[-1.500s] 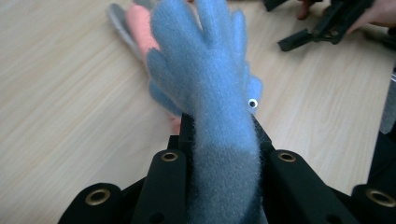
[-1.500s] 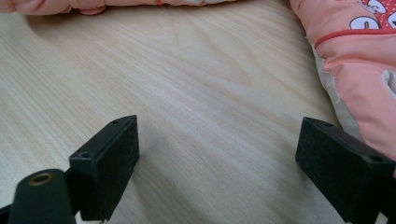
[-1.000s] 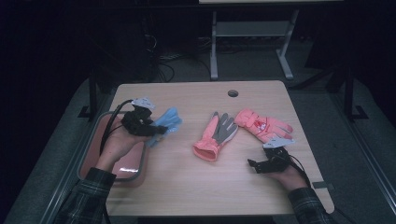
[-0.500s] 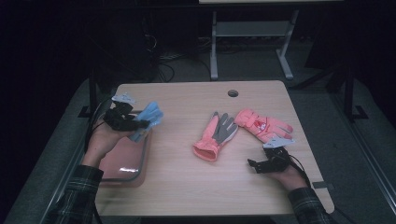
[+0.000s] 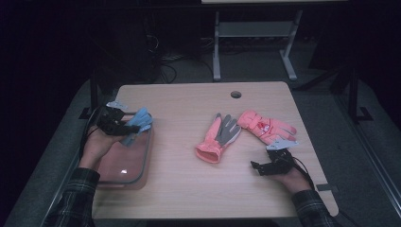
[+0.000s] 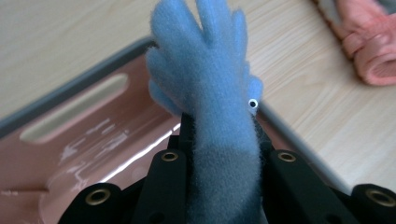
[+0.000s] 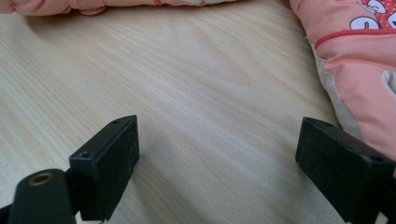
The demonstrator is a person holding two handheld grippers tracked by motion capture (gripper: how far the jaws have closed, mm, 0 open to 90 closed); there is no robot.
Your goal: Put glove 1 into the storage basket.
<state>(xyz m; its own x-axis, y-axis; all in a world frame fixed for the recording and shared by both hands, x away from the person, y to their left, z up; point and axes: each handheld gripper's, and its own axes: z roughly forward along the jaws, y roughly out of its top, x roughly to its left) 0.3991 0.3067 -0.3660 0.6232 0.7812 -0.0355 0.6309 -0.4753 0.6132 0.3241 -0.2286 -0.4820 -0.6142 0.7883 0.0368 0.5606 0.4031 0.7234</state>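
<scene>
A fuzzy blue glove [image 5: 137, 124] [image 6: 212, 88] is clamped between the jaws of my left gripper [image 5: 124, 126] [image 6: 224, 163], held over the far right corner of a clear pink bin [image 5: 124, 163] [image 6: 79, 140] at the table's left edge. Two salmon-pink gloves lie right of centre: one with a grey palm [image 5: 219, 138] and one with a red print [image 5: 265, 126] [image 7: 359, 60]. My right gripper [image 5: 257, 168] [image 7: 217, 154] rests open on the wood near the front right, just short of the printed glove, with bare table between its jaws.
A wooden table [image 5: 189, 189] with a round cable hole [image 5: 235, 94] at the back. Beyond it stand a desk frame and cables on the dark floor. Open wood lies between the bin and the pink gloves.
My left hand carried the blue glove leftward and lower, from over the table to above the pink bin. The right gripper stayed put.
</scene>
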